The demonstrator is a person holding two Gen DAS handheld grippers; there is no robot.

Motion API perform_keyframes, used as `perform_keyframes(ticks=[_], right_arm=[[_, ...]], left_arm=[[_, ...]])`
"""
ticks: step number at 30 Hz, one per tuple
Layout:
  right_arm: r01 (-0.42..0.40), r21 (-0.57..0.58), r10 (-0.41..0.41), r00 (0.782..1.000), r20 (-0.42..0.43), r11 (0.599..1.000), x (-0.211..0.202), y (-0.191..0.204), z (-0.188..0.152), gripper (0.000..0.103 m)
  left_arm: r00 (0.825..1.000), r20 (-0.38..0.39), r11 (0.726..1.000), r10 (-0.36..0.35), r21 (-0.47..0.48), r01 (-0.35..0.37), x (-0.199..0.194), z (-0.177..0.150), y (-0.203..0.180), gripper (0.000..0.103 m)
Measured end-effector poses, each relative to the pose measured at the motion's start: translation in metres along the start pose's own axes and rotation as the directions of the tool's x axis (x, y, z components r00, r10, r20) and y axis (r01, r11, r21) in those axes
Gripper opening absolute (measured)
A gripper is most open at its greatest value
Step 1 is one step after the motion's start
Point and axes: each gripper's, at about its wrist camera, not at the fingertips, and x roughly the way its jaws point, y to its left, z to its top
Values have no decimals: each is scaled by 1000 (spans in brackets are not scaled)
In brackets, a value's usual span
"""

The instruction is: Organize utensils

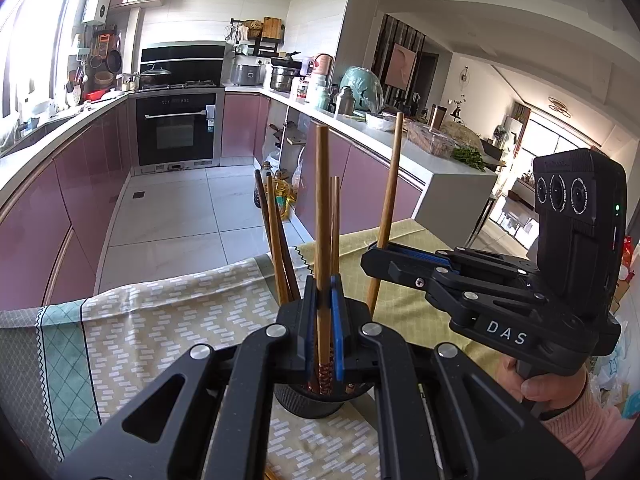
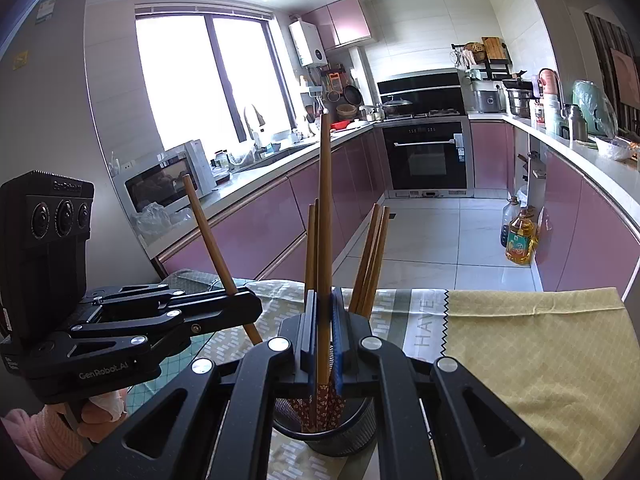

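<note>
— Both black two-finger grippers are clamped, each on one long brown wooden chopstick [image 1: 323, 208]: left gripper [image 1: 324, 312], right gripper [image 2: 324, 320].

— And the black mesh holder cup [image 2: 340, 436]?

— Directly under both, on the patterned tablecloth [image 2: 532, 344]. Each stick stands near upright, patterned tip low at the cup's mouth, so I'd judge straight down is the move.

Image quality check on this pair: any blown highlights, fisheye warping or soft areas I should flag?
Left wrist view: window at upper left blown white, far living-room window glaring, counters bent by the fisheye, corners vignetted. Right wrist view: kitchen window fully overexposed, with a ceiling reflection above it; cabinets curve strongly at the edges. Both stay sharp on the chopsticks and holder; no motion blur.
</note>
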Motion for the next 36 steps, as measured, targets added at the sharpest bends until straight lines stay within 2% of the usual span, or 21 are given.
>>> perform_keyframes(ticks=[36], right_arm=[[-6,10,7,1000,-20,1000,9,-8,-13,6]], left_arm=[[999,-32,1000,3,-4,-3,9,-15,3,7]])
